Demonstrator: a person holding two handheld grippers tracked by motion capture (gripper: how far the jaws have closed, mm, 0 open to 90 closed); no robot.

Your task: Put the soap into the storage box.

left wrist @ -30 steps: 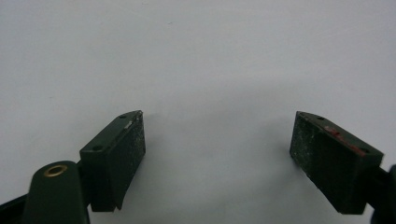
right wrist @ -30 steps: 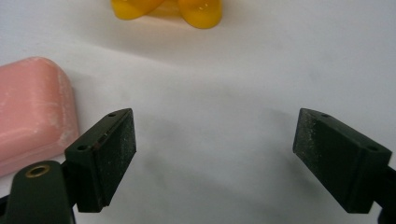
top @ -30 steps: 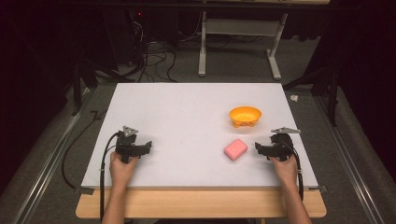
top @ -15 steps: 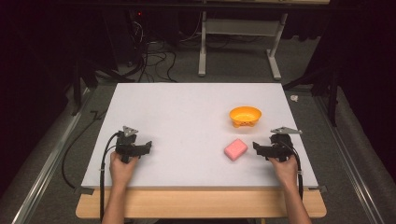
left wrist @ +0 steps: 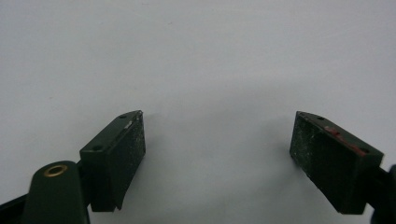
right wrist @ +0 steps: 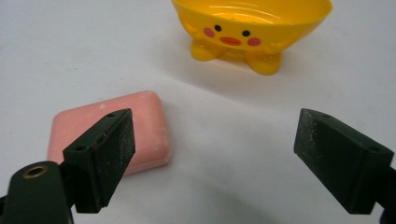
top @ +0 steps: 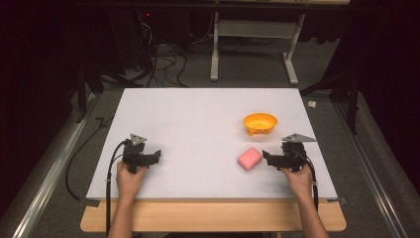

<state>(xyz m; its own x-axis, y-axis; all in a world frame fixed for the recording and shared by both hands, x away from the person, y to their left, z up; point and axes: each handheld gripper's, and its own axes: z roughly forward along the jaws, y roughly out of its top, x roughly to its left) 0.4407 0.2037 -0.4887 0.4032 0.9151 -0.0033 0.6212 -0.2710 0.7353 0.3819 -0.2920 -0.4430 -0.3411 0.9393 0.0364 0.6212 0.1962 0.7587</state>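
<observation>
Pink soap bar [right wrist: 112,133], rounded, seemingly matte, lies flat; right gripper [right wrist: 215,154] gapes wide, empty, just beside.

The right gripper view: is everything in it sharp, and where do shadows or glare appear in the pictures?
Right gripper view: the yellow bowl and pink soap look fairly sharp, the near jaws slightly soft; glare streaks lie inside the bowl, a soft shadow under it. Left gripper view: a faint shadow between the jaws. High view: the white table is bright, its surroundings dark.

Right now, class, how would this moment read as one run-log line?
left tongs: open, over bare table | right tongs: open, beside pink soap | soap: flat, untouched | yellow bowl: upright behind soap
</observation>
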